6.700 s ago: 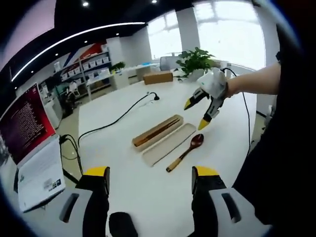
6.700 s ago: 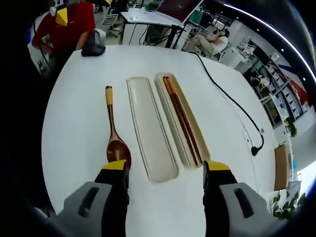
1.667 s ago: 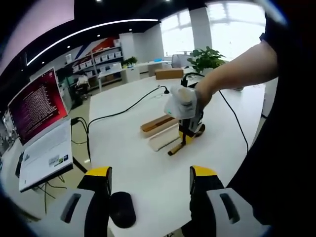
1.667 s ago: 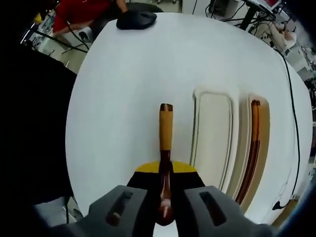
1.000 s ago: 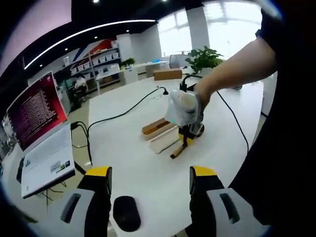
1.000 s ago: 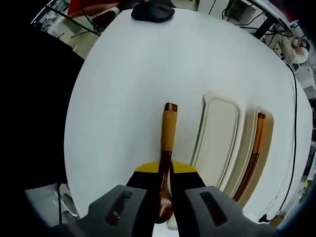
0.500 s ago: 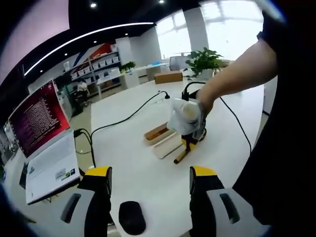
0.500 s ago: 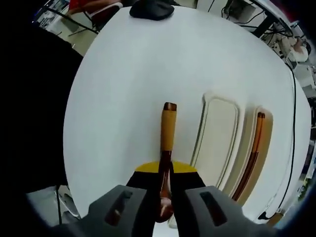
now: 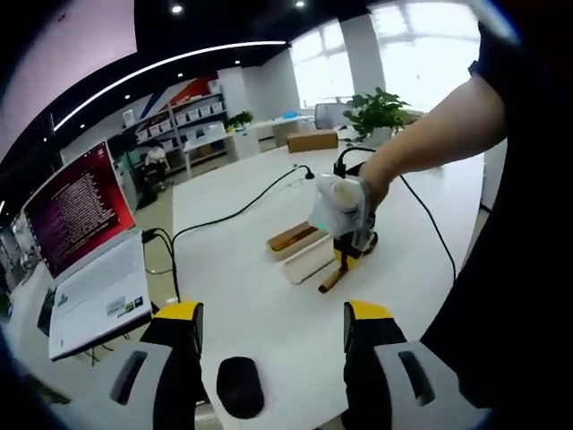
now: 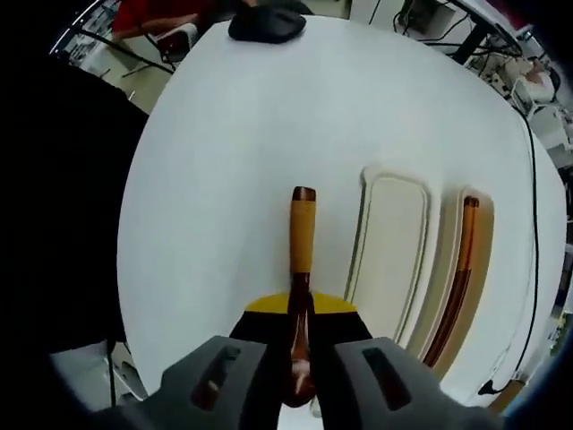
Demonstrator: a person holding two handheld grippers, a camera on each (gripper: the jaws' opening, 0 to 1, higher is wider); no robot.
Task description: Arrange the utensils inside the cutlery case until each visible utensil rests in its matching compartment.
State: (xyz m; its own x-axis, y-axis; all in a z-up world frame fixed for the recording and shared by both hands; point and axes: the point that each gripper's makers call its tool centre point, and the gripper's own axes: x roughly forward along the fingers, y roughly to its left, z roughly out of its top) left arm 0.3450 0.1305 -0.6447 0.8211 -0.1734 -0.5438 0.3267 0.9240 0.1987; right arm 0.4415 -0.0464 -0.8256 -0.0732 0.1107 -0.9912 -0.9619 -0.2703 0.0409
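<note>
Right gripper view looks down along the right gripper, whose yellow-tipped jaws are clenched on the dark-brown wooden spoon with a light yellow-tan handle; the handle runs straight out ahead of the jaws over the round white tabletop, and whether the spoon touches the surface I cannot tell. Just beside the spoon lies the long cream-coloured rounded tray of the cutlery case, holding nothing, and touching its far long side lies the second, tan-lined tray of the case with a pair of reddish-brown wooden chopsticks resting lengthwise in it. A thin black cable runs along the tabletop beyond the tan-lined tray, and a black computer mouse sits near the tabletop's far edge in this view. In the left gripper view the left gripper rises from the bottom with its two yellow-tipped jaws spread wide and nothing between them, hovering above the near edge of the tabletop with the black mouse lying between and just below the fingers. Well beyond it, toward the middle of the tabletop, a person's bare forearm reaches in and holds the right gripper down at the spoon, with the two trays beside it. An open white laptop with a red-lit screen stands off the tabletop's left edge, and a potted green plant stands at its far edge.
</note>
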